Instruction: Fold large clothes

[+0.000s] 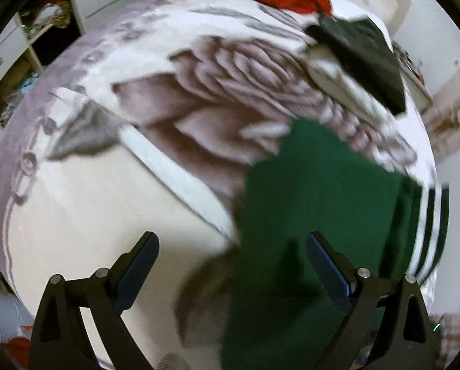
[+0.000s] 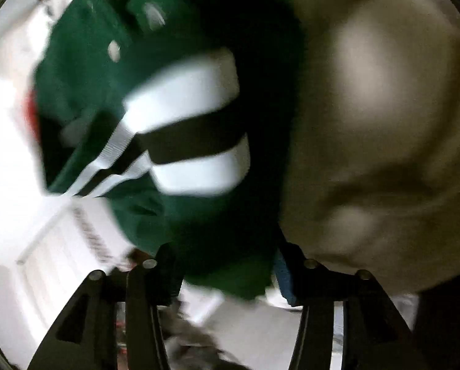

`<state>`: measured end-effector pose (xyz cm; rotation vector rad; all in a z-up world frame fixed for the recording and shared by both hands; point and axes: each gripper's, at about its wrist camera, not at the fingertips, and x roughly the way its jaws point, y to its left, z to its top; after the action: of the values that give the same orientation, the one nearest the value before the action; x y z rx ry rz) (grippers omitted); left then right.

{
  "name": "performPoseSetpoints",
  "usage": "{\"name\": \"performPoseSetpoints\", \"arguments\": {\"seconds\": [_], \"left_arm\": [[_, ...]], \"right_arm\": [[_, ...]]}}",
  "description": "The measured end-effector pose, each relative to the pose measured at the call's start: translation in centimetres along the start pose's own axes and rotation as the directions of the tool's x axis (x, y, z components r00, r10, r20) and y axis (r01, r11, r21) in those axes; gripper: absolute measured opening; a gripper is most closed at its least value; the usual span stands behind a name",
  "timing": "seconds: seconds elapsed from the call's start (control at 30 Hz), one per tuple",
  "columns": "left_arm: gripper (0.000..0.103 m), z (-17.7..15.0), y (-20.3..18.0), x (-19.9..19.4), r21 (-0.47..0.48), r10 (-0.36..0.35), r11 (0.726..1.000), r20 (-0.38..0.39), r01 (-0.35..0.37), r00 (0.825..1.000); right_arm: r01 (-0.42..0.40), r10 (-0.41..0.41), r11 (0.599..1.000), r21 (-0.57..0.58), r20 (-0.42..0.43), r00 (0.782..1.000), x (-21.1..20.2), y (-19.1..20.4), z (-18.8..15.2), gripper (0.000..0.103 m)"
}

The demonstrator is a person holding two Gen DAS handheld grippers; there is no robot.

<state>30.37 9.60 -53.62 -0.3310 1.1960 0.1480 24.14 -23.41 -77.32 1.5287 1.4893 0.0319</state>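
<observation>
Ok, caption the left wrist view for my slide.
Open left gripper hovers over the green striped garment on a floral blanket.

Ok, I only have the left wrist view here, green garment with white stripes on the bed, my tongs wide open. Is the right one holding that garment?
Observer: It looks so. In the right wrist view the green garment bunches between the right tongs, though blur hides the pad contact.
Operator: Anything else close to that camera?
Observer: Yes, beige cloth fills its right half, very near the lens.
Operator: Do the stripes show there?
Observer: Two broad white bands cross the fabric, with thinner stripes beside them.
</observation>
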Motion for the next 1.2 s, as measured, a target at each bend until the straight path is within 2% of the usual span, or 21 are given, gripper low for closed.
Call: {"name": "performPoseSetpoints", "arguments": {"seconds": [0.1, 0.2, 0.27, 0.33, 0.37, 0.47, 0.5, 0.53, 0.57, 0.63, 0.7, 0.73, 0.77, 0.83, 0.87, 0.97, 1.03, 1.07, 1.1, 1.13, 1.2], "left_arm": [[0.098, -1.8, -2.6, 1.2, 0.055, 0.009, 0.998, 0.003, -0.009, 1.0], [0.098, -2.7, -4.2, 3.1, 0.103, 0.054, 0.993, -0.003, -0.053, 0.999], [0.098, -2.8, -4.4, 3.8, 0.096, 0.057, 0.994, 0.001, -0.057, 0.998], [0.098, -2.7, -4.1, 3.8, 0.077, 0.048, 0.996, 0.006, -0.049, 0.999], [0.098, -2.6, -4.1, 3.6, 0.075, 0.049, 0.996, 0.008, -0.05, 0.999], [0.098, -2.9, -4.0, 3.1, 0.077, 0.06, 0.995, 0.018, -0.061, 0.998], [0.098, -3.0, -3.9, 3.0, 0.076, 0.062, 0.995, 0.017, -0.063, 0.998], [0.098, -3.0, -3.6, 2.7, 0.068, 0.06, 0.996, 0.015, -0.06, 0.998], [0.098, -3.1, -3.5, 2.5, 0.062, 0.056, 0.996, 0.016, -0.057, 0.998], [0.098, -3.1, -2.8, 2.2, 0.036, 0.039, 0.999, 0.018, -0.04, 0.999], [0.098, -3.0, -2.2, 2.2, 0.008, -0.007, 1.0, 0.018, 0.007, 1.0], [0.1, -3.0, -2.2, 2.4, 0.0, -0.027, 1.0, 0.013, 0.027, 1.0], [0.1, -2.9, -2.3, 2.6, -0.004, -0.035, 0.999, 0.007, 0.035, 0.999], [0.1, -2.6, -2.6, 2.9, -0.001, -0.012, 1.0, -0.005, 0.012, 1.0], [0.1, -2.5, -2.7, 2.8, -0.001, -0.012, 1.0, -0.005, 0.012, 1.0], [0.1, -2.1, -2.4, 2.3, -0.015, -0.016, 1.0, 0.007, 0.016, 1.0], [0.1, -1.8, -2.1, 2.1, -0.022, -0.021, 1.0, 0.016, 0.021, 1.0], [0.1, -1.6, -2.1, 2.0, -0.02, -0.017, 1.0, 0.022, 0.017, 1.0], [0.1, -1.4, -2.1, 2.1, -0.019, -0.015, 1.0, 0.025, 0.016, 1.0], [0.1, -1.3, -2.1, 2.2, -0.017, -0.012, 1.0, 0.027, 0.012, 1.0], [0.1, -1.0, -2.1, 2.4, -0.02, -0.007, 1.0, 0.027, 0.007, 1.0]], "right_arm": [[0.132, -0.134, 0.981, -0.145, -0.004, 0.991, -4.1, 2.2, 1.5, 0.061], [0.265, -0.253, 0.905, -0.332, 0.079, 0.964, -9.1, 6.7, 1.9, 0.063], [0.286, -0.267, 0.846, -0.451, 0.106, 0.958, -10.8, 11.1, 2.3, 0.065], [0.277, -0.269, 0.762, -0.585, 0.104, 0.958, -9.2, 15.7, 1.3, 0.065], [0.273, -0.27, 0.699, -0.661, 0.11, 0.957, -7.5, 18.7, 1.0, 0.065], [0.234, -0.282, 0.568, -0.789, 0.081, 0.956, -2.2, 23.9, 0.2, 0.065], [0.219, -0.295, 0.534, -0.816, 0.063, 0.954, -0.1, 24.7, 0.1, 0.056], [0.208, -0.31, 0.515, -0.831, 0.046, 0.95, 1.8, 25.1, 0.0, 0.033], [0.242, -0.333, 0.516, -0.822, 0.068, 0.94, 2.6, 25.3, 0.6, 0.003], [0.255, -0.289, 0.554, -0.792, 0.105, 0.952, 1.4, 24.8, 1.4, 0.003], [0.347, -0.246, 0.541, -0.766, 0.251, 0.936, -2.2, 24.4, 2.0, 0.002], [0.357, -0.245, 0.577, -0.734, 0.261, 0.934, -3.5, 23.9, 2.9, 0.002], [0.377, -0.269, 0.603, -0.703, 0.266, 0.926, -3.8, 23.3, 4.1, 0.002], [0.453, -0.36, 0.595, -0.664, 0.284, 0.889, -2.8, 22.5, 7.1, 0.002], [0.453, -0.408, 0.591, -0.667, 0.237, 0.881, -1.5, 22.1, 7.9, 0.003], [0.417, -0.422, 0.587, -0.694, 0.177, 0.889, -2.4, 23.9, 8.0, 0.012], [0.411, -0.372, 0.557, -0.721, 0.226, 0.9, -4.5, 25.2, 7.1, 0.042], [0.414, -0.33, 0.532, -0.739, 0.27, 0.905, -6.0, 26.1, 6.7, 0.075], [0.419, -0.309, 0.515, -0.748, 0.294, 0.905, -5.7, 27.0, 6.3, 0.082], [0.415, -0.291, 0.497, -0.762, 0.304, 0.907, -5.6, 27.4, 6.6, 0.082], [0.402, -0.341, 0.486, -0.776, 0.255, 0.905, -3.3, 28.1, 8.1, 0.083]]}}
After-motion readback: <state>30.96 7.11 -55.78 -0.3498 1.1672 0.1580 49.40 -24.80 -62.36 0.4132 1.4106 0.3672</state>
